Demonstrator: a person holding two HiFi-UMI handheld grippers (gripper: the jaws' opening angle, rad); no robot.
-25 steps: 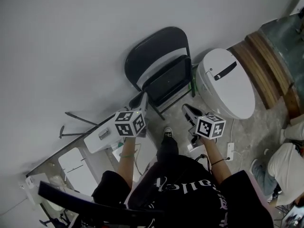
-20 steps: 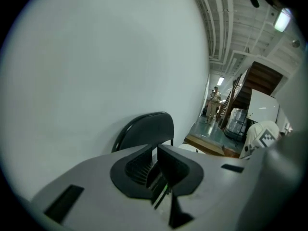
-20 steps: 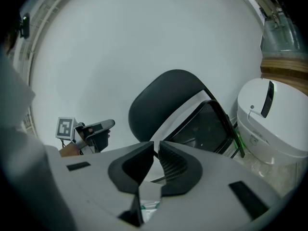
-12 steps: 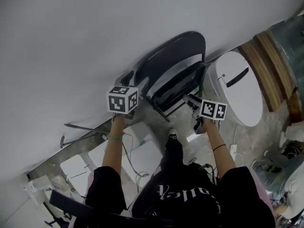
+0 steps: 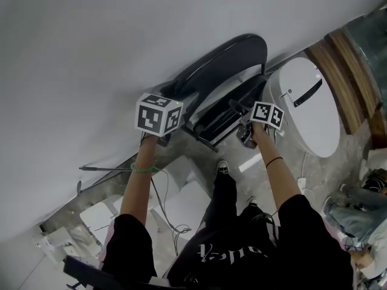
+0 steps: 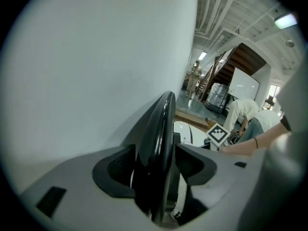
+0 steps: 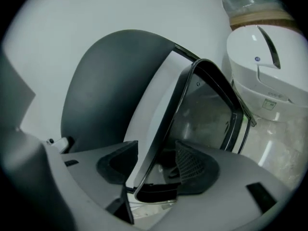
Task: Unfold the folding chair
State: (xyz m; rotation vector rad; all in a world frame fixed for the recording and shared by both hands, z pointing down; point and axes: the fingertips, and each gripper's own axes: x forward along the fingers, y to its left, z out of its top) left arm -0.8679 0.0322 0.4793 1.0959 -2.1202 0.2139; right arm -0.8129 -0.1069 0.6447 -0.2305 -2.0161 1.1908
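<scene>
Overall, the folding chair stood folded flat on the floor, leaning against the white wall, with a white lidded container just beside it on its right. Left hand-held gripper: jaws spread wide, the dark edge of the backrest standing between them; a narrow gap showed on either side, so neither pad appeared to press on it. Right hand-held gripper: jaws opening, the tubular seat frame running up between them and clear of the ribbed pad on the right. The seat lay folded up close against the backrest. In the head view both arms reached forward to the chair, the left at the upper left of the backrest, the right lower down at the seat's edge near the container. One shoe of the person showed on the floor just in front of the chair's feet.
</scene>
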